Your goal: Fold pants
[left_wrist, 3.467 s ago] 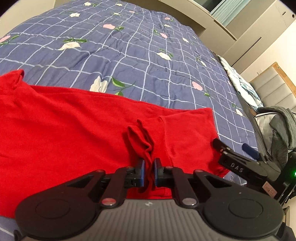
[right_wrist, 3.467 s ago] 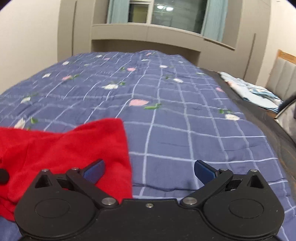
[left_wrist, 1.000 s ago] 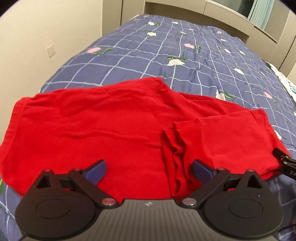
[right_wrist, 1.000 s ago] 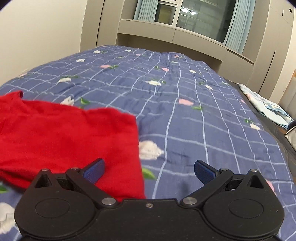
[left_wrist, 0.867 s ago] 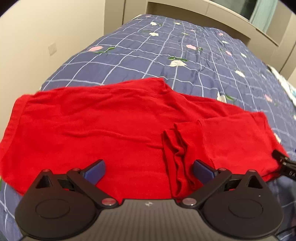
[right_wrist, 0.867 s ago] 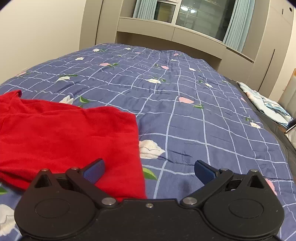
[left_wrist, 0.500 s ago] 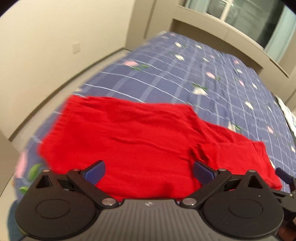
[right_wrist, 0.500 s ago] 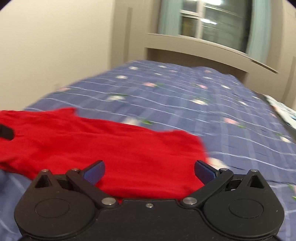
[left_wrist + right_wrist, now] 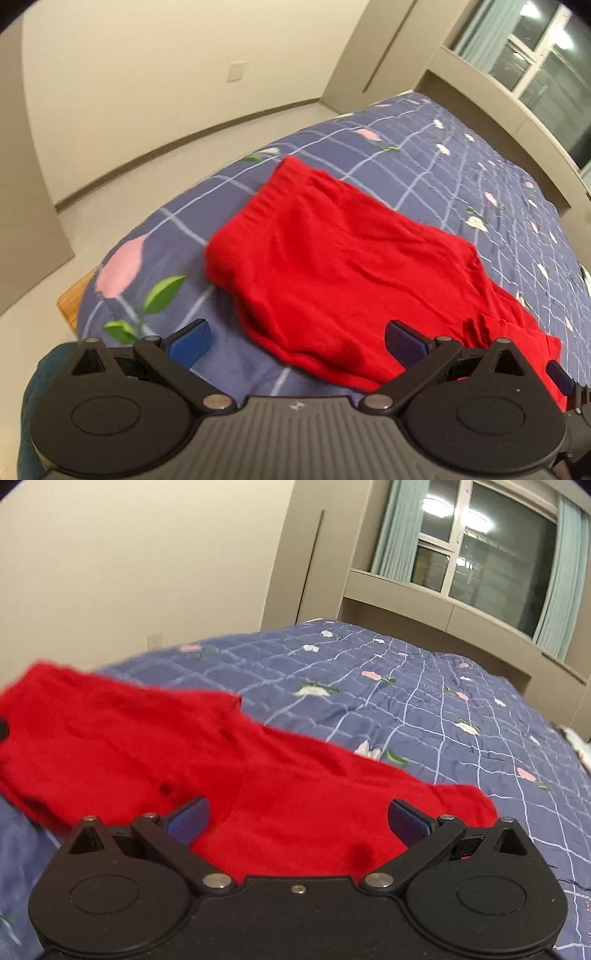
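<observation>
The red pants (image 9: 343, 266) lie flat on the blue flowered bedspread (image 9: 424, 162), waistband toward the bed's left corner. A bunched fold sits near their right end. My left gripper (image 9: 295, 341) is open and empty, above the pants' near edge by the waistband end. In the right wrist view the pants (image 9: 258, 771) spread from left to centre. My right gripper (image 9: 297, 821) is open and empty, just over the near edge of the leg end. The tip of the right gripper (image 9: 561, 373) shows at the right in the left wrist view.
The bed's wooden corner (image 9: 70, 299) and the bare floor (image 9: 129, 192) lie left of the bedspread. A beige wall (image 9: 147, 561) runs behind. A window ledge (image 9: 443, 609) stands at the bed's far end. The bedspread (image 9: 424, 701) stretches far beyond the pants.
Both grippers have swung left along the pants. The left gripper let go of the bunched fabric earlier and now faces the waistband end. The right one now sits over the leg end.
</observation>
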The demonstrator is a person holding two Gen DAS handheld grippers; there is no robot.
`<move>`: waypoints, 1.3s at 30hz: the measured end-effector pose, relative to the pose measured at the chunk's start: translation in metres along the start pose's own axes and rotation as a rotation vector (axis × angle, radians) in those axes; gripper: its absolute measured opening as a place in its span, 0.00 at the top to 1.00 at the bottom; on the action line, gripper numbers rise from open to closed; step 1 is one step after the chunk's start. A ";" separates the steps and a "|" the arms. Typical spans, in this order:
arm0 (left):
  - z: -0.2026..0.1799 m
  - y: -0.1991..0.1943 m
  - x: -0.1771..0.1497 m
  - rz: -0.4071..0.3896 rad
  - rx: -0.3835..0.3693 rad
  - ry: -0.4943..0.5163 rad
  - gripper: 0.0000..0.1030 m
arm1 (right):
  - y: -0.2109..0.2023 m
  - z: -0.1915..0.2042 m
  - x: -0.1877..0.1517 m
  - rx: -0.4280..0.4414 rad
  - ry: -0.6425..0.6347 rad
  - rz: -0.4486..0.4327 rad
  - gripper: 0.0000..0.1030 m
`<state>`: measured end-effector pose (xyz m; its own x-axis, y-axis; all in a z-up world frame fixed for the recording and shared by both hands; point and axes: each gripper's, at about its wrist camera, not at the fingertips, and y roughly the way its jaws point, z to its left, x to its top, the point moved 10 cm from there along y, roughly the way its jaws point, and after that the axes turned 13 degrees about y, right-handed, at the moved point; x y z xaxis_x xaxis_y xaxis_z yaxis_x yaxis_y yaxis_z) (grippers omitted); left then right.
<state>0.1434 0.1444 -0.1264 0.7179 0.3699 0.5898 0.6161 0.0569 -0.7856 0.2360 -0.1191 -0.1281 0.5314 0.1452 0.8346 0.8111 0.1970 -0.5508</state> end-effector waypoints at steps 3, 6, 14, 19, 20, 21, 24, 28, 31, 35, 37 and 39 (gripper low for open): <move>-0.016 0.007 -0.006 -0.007 -0.026 0.023 0.00 | -0.001 0.002 -0.007 -0.022 -0.022 -0.050 0.01; -0.025 0.014 -0.012 -0.026 0.004 0.057 0.00 | -0.002 0.006 -0.008 -0.051 -0.063 -0.069 0.01; -0.027 0.014 -0.014 -0.094 0.034 0.068 0.00 | -0.004 0.006 -0.009 -0.065 -0.074 -0.090 0.01; -0.001 0.001 -0.007 -0.192 -0.124 -0.204 0.02 | -0.003 0.005 -0.009 -0.059 -0.062 -0.089 0.00; 0.006 -0.001 -0.007 -0.209 -0.137 -0.256 0.06 | -0.003 0.005 -0.009 -0.058 -0.061 -0.089 0.00; 0.012 -0.001 -0.007 -0.216 -0.131 -0.285 0.11 | -0.003 0.005 -0.009 -0.057 -0.060 -0.090 0.00; 0.023 -0.001 -0.007 -0.227 -0.105 -0.319 0.22 | -0.003 0.005 -0.010 -0.057 -0.060 -0.089 0.00; 0.028 0.002 -0.010 -0.206 -0.097 -0.342 0.36 | -0.003 0.004 -0.009 -0.054 -0.056 -0.089 0.00; 0.031 0.002 -0.010 -0.194 -0.109 -0.370 0.53 | -0.002 0.005 -0.009 -0.055 -0.055 -0.088 0.00; 0.041 0.002 -0.002 -0.188 -0.138 -0.417 0.84 | -0.002 0.005 -0.009 -0.053 -0.054 -0.089 0.00; 0.042 -0.001 0.002 -0.209 -0.144 -0.415 0.88 | -0.002 0.005 -0.009 -0.051 -0.050 -0.088 0.00; 0.038 -0.006 0.009 -0.236 -0.149 -0.390 0.93 | -0.002 0.004 -0.009 -0.046 -0.042 -0.086 0.00</move>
<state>0.1341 0.1826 -0.1233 0.3956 0.6845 0.6123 0.8079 0.0578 -0.5865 0.2286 -0.1170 -0.1348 0.4496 0.1707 0.8768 0.8640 0.1657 -0.4754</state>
